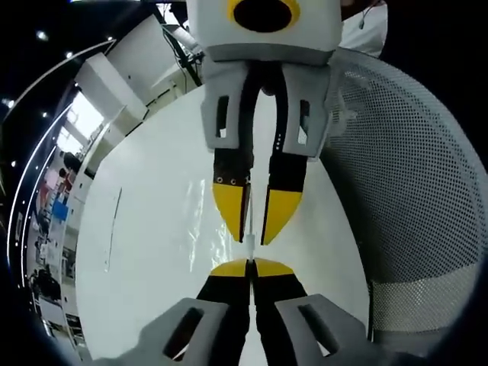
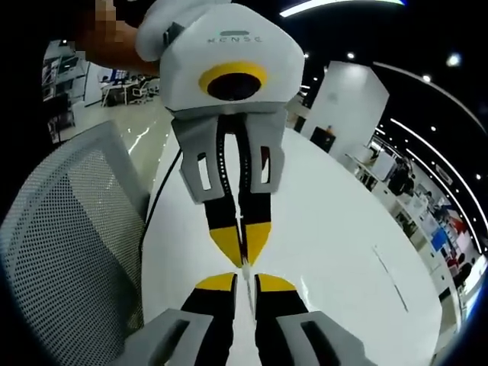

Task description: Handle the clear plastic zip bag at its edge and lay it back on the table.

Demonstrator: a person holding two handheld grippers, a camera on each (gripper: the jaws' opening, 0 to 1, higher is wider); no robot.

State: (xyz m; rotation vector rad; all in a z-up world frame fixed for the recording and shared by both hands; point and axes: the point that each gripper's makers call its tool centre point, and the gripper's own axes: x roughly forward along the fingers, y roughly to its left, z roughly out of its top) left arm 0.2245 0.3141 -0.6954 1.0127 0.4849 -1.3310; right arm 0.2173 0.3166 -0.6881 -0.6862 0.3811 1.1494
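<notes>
glossy white is what i read first: the table [image 1: 152,229] is a smooth, shiny slab with soft glare streaks, and the same top [image 2: 328,229] runs off to the far end in the right gripper view. my left gripper [image 1: 250,268] comes up from the bottom with grey plastic shoulders, black arms and yellow tips, and those tips are pressed together on a thin clear strip, the edge of the zip bag [image 1: 250,229]. facing it from the far side is my right gripper [image 1: 256,221], white housing, grey frame, yellow pads; its tips converge to a narrow wedge around the same strip, so it looks nipped on the bag too. in the right gripper view my right gripper [image 2: 244,284] has its yellow tips close with only a slit between them, the film [image 2: 245,255] running through it, and my left gripper [image 2: 240,244] meets it from the far side with its tips closed to a point. the bag is nearly invisible plastic, seen edge-on, stretched between the two claws above the table, its long axis running near to far between them. to one side sits a grey chair [image 1: 404,206] with a perforated mesh back, curved [image 2: 69,229]. whether the bag touches the table i cannot tell.
</notes>
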